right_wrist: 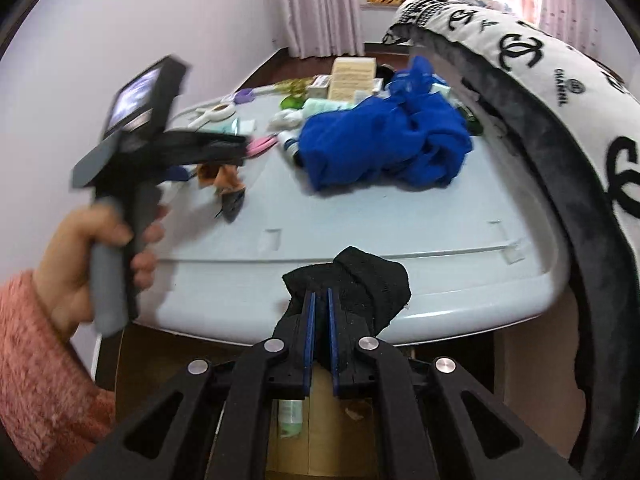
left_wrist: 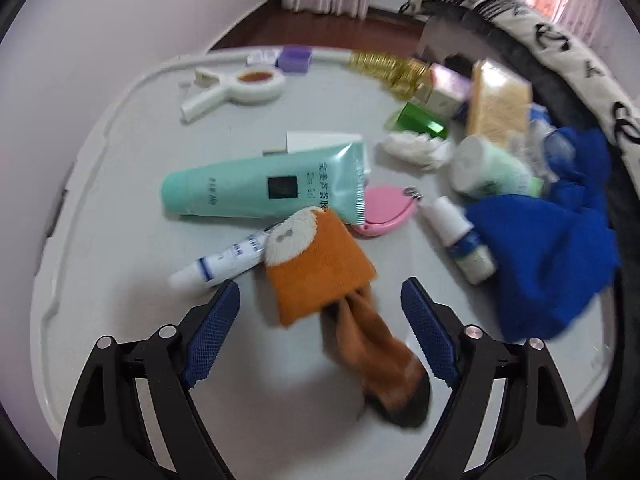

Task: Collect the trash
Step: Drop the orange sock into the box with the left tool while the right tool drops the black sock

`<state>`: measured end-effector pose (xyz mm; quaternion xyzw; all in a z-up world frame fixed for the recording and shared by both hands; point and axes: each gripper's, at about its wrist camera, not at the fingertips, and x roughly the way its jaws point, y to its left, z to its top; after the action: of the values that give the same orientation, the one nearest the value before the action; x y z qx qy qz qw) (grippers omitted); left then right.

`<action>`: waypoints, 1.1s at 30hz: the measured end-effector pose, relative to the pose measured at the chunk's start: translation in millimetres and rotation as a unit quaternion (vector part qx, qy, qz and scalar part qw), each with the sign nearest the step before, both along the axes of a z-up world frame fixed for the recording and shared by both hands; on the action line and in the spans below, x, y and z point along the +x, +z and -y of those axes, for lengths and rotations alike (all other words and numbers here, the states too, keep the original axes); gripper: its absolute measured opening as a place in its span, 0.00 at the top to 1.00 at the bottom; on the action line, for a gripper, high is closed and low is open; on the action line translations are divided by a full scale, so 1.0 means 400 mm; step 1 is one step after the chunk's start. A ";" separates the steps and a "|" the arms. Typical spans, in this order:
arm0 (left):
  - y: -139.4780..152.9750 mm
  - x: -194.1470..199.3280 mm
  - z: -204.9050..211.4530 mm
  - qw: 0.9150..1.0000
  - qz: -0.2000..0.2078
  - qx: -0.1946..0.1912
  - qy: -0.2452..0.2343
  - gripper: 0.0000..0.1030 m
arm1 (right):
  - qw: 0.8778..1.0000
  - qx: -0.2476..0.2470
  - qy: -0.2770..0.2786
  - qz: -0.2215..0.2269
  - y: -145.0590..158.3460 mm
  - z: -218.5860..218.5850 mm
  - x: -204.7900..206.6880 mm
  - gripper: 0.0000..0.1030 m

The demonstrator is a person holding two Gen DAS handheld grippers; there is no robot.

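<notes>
While the right gripper (right_wrist: pixel 320 300) pinches a crumpled black sock (right_wrist: pixel 360 276) over the table (right_wrist: pixel 400 216) edge | left gripper (left_wrist: pixel 320 292) gapes, straddling orange sock (left_wrist: pixel 320 264) | box below: right view only

The black sock (right_wrist: pixel 360 280) hides the right claw's (right_wrist: pixel 320 300) fingertips.

I see a pale grey table (left_wrist: pixel 120 216) carrying clutter: mint tube (left_wrist: pixel 248 190) mid-frame, orange sock (left_wrist: pixel 320 268) below it, small white tube (left_wrist: pixel 216 262) to its left, blue cloth (left_wrist: pixel 548 256) right, white clip (left_wrist: pixel 236 88) upper left.
</notes>
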<state>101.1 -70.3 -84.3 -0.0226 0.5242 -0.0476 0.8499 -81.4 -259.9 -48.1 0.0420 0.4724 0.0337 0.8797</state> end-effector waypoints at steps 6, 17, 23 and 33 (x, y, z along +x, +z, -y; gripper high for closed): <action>-0.004 -0.030 0.033 0.998 0.020 0.059 -0.023 0.84 | 1.000 0.004 0.016 -0.006 -0.013 -0.017 0.013 0.94; 0.158 -0.372 -0.043 0.994 0.055 0.071 -0.065 0.85 | 0.999 0.013 0.029 0.011 0.025 -0.050 -0.039 0.94; 0.110 -0.562 -0.120 0.996 0.002 0.055 -0.067 0.85 | 0.999 0.026 0.034 -0.010 -0.004 -0.093 -0.143 0.94; -0.138 -0.688 -0.165 0.983 -0.162 0.059 -0.060 0.85 | 0.994 -0.001 0.026 -0.104 -0.147 -0.138 -0.247 0.94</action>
<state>-174.1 -4.3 -139.4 0.0519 0.6574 -0.0628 0.7491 -180.0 -204.5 -106.8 0.0325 0.5623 0.0516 0.8247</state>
